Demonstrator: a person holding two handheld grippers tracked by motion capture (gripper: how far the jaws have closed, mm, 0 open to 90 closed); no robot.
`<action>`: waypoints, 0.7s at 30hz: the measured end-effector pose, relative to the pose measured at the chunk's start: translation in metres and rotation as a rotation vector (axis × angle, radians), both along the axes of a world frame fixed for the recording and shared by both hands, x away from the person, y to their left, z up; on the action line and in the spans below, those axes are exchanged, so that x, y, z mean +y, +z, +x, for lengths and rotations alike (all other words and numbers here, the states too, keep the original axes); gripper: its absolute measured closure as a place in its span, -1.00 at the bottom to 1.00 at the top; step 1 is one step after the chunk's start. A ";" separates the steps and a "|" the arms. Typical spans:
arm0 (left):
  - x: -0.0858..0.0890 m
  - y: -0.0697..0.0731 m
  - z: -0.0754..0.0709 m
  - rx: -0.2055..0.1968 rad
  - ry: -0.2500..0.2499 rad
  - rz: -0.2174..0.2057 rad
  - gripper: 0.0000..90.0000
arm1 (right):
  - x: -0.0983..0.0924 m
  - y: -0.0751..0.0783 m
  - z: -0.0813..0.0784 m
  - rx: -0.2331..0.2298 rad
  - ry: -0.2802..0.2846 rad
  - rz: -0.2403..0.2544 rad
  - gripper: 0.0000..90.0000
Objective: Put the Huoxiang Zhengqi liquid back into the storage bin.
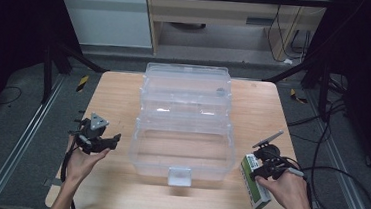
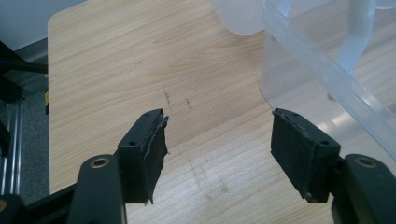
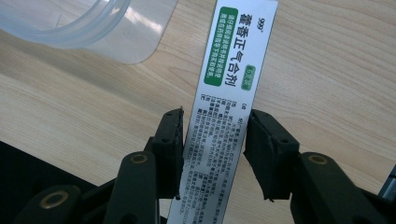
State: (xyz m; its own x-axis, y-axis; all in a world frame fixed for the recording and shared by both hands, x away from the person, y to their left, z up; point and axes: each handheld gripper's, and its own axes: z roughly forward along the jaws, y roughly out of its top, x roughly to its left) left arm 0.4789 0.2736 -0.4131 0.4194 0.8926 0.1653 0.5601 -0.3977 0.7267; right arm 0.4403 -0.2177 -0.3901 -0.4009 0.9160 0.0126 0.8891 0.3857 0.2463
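Room: a dim workspace with a grey floor, metal rails on either side, black frame legs and loose cables; a pale cabinet stands at the back.
Surface: one light wooden bench point(image 1: 119, 94) with rounded corners, seen from above.
Count of things on the bench: one clear plastic storage box point(image 1: 184, 129) and one small medicine box point(image 1: 255, 182).
Count of grippers: two, one in each of the person's hands, which come in from the near edge.
Storage box: large, see-through, standing in the middle of the bench with its lid hinged back toward the far side and a latch tab on its near wall. The main tub looks bare. A small round grey thing shows at the far right of the raised lid; what it is cannot be told.
Medicine box: long and narrow, white with green patches and printed text, lying flat on the bench just right of the storage box, near the front right corner.
Left gripper point(image 1: 101, 139): held above the bench to the left of the storage box, apart from it; its jaws stand wide and released, with bare wood between them in the left gripper view.
Right gripper point(image 3: 215, 140): its jaws sit on either side of the medicine box point(image 3: 229, 84), around its near half; the left pad touches the box edge, while a thin gap seems to remain at the right pad, so a firm clench cannot be told.
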 end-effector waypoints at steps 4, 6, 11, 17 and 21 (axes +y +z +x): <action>0.000 0.000 0.000 0.001 0.000 0.000 -0.22 | 0.001 0.000 0.001 0.004 -0.003 -0.006 0.29; 0.000 0.000 0.000 0.001 0.000 0.001 -0.22 | 0.001 0.000 0.001 0.007 -0.007 -0.007 0.29; 0.000 -0.001 0.000 0.002 -0.001 0.002 -0.22 | 0.001 0.001 0.001 0.013 -0.012 -0.010 0.33; -0.001 -0.001 0.000 0.004 -0.002 0.004 -0.22 | 0.000 0.001 0.001 0.016 -0.016 -0.008 0.39; -0.001 -0.001 0.001 0.006 -0.003 0.005 -0.22 | -0.001 0.001 0.001 0.017 -0.014 -0.010 0.40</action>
State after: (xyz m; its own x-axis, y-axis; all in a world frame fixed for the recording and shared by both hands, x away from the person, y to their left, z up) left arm 0.4794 0.2728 -0.4145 0.4233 0.8904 0.1673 0.5628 -0.4031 0.7216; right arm 0.4417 -0.2186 -0.3889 -0.3875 0.9218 0.0101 0.8986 0.3752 0.2276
